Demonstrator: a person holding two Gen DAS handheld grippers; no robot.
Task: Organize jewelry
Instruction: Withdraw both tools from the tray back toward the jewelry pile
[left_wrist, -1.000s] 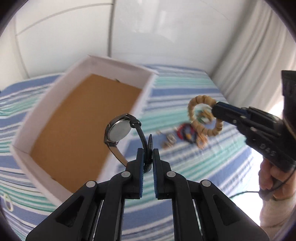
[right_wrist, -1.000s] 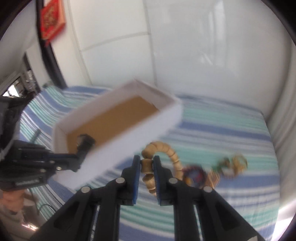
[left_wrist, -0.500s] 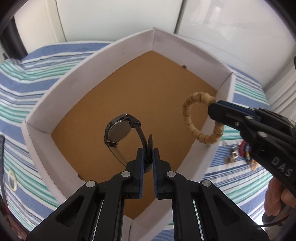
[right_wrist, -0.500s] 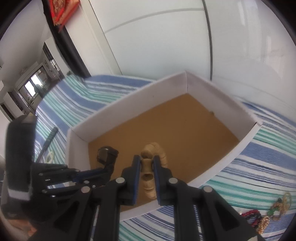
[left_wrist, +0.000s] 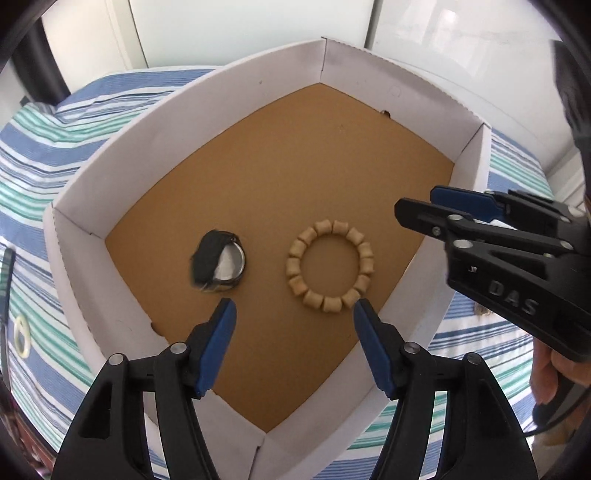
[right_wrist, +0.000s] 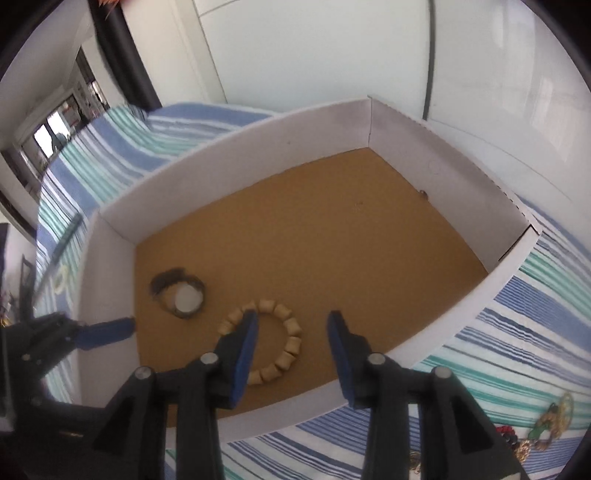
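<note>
Bed (left_wrist: 55, 140), striped blue, green and white cover, is carrying everything; no hard surface in view. The soft cover is probably why a rigid container is being used to gather the pieces.

White box (left_wrist: 229, 88), brown cardboard floor, is sitting on the bed with its walls standing up all round, so small items are not rolling off into the folds.

Left hand-held gripper (left_wrist: 291, 317) is hanging above the near corner of the box, jaws spread wide, holding nothing. Right hand-held gripper (right_wrist: 291, 332) is hovering over the box's near wall, jaws likewise wide and empty; in the left view it is reaching in from the right side.

Wooden bead bracelet (left_wrist: 330, 266) is lying flat on the box floor as an open ring, near the centre-front. Watch (left_wrist: 218, 263) is lying just beside it to the left, apart from it, band curled over the case; it looks slightly blurred, possibly not yet settled.

Remaining jewelry pile (right_wrist: 543, 432), several small coloured pieces, is lying on the bed outside the box, right of it, well apart. A small pale ring (left_wrist: 22, 333) is lying on the cover on the opposite side.

Judgement: two items in, the pile waiting.
</note>
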